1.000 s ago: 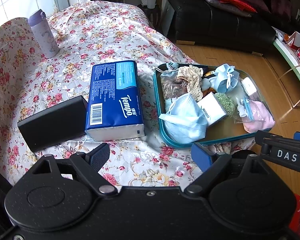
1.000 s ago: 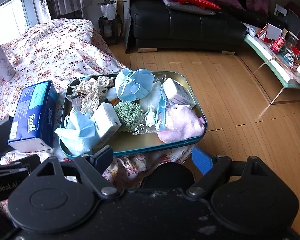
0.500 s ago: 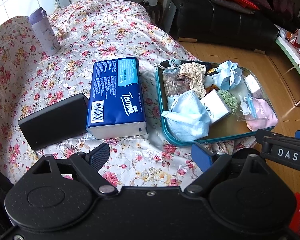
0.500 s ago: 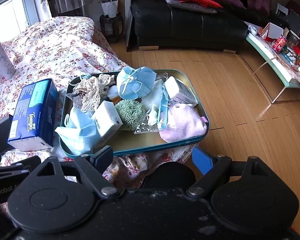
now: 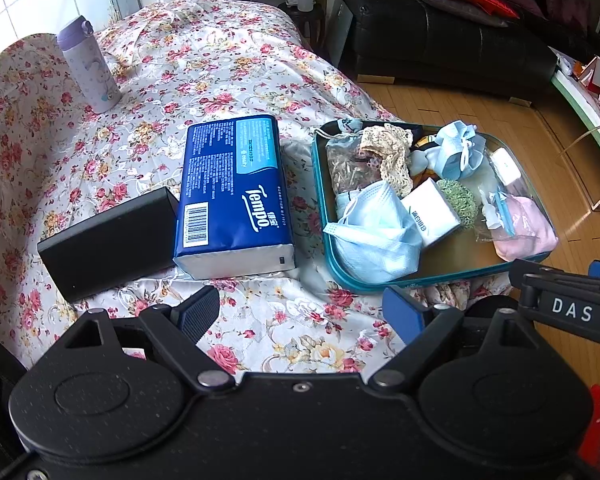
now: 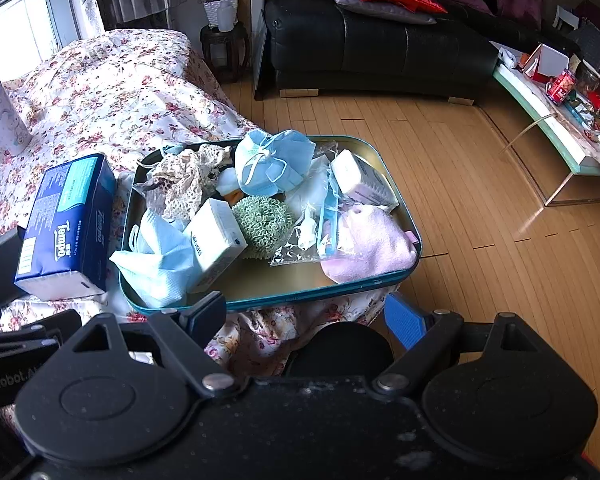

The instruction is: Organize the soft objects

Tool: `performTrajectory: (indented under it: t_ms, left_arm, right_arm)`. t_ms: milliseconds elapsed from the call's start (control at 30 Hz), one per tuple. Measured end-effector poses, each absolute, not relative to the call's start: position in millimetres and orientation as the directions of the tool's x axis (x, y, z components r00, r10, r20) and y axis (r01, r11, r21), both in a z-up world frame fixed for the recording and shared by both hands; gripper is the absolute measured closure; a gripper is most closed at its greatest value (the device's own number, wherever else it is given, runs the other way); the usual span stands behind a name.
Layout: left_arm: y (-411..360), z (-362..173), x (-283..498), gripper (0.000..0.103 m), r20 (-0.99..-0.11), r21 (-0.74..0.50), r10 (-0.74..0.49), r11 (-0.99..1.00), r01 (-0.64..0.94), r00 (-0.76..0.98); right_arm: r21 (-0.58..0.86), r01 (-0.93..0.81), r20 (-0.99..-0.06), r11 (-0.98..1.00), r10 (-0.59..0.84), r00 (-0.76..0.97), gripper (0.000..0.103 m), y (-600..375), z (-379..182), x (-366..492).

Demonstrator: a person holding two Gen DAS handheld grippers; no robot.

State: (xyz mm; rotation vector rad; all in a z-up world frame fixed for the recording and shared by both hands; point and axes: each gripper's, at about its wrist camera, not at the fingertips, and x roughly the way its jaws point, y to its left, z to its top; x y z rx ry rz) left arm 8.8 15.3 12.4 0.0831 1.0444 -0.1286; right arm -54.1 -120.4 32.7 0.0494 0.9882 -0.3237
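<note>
Left gripper (image 5: 300, 312) and right gripper (image 6: 306, 316) both hovered with jaws spread, nothing between them. Soft items, among them a blue face mask (image 6: 156, 264), green scrubber (image 6: 262, 226) and pink cloth (image 6: 370, 250), lay piled in the teal tray (image 6: 300, 300) on the floral bed (image 5: 220, 60), beside a tissue pack (image 5: 232, 196).

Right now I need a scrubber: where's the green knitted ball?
In the teal tray, mid-pile in the right wrist view: green knitted ball between the white tissue pack and the pink cloth.
</note>
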Motion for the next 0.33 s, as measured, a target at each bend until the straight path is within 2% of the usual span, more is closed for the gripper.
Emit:
performTrajectory:
  t_ms: [333]
  left_arm:
    - [15.0, 11.4, 7.2, 0.018, -0.865, 0.019, -0.063, 0.987, 0.158, 0.499]
  right_arm:
    - [-0.105, 0.288, -0.829, 0.952, -0.243, 0.503, 0.017, -119.1, 31.2, -53.7]
